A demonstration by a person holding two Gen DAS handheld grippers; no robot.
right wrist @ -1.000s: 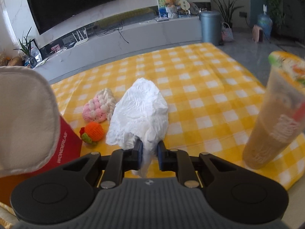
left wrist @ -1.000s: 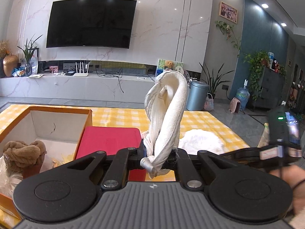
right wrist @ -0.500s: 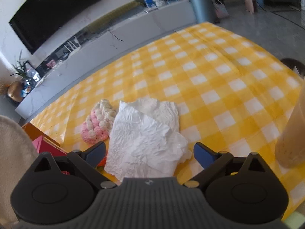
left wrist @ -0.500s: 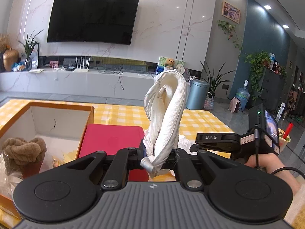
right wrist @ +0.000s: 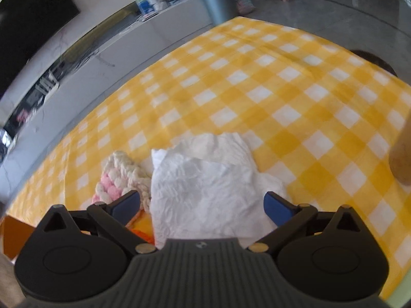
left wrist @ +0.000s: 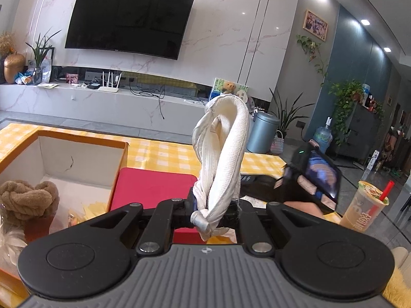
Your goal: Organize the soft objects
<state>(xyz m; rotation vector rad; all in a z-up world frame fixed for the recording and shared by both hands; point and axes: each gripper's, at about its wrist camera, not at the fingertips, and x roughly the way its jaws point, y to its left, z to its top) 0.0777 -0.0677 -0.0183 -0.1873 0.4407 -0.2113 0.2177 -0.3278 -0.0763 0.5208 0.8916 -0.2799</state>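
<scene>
My left gripper (left wrist: 214,209) is shut on a folded white cloth (left wrist: 223,154) that stands up from the pads, above a red lid (left wrist: 151,187). To its left is an open orange box (left wrist: 77,141) with a brown knotted towel (left wrist: 25,200) inside. My right gripper (right wrist: 201,206) is open wide above a crumpled white tissue (right wrist: 205,184) lying flat on the yellow checked tablecloth (right wrist: 257,89); its blue pads (right wrist: 277,206) do not touch the tissue. A pink and cream knitted toy (right wrist: 120,179) lies just left of the tissue. In the left wrist view the right gripper's body (left wrist: 308,177) shows at right.
A plastic cup of milky drink (left wrist: 364,210) with a red straw stands at the table's right side, seen as a tan edge (right wrist: 400,159) in the right wrist view. An orange knitted piece (right wrist: 140,231) peeks out under the left finger. Beyond the table are a TV wall and a bin.
The right gripper went from shut on the tissue to wide open, leaving it flat on the cloth, and tilted down over it. The left gripper kept still with the cloth.
</scene>
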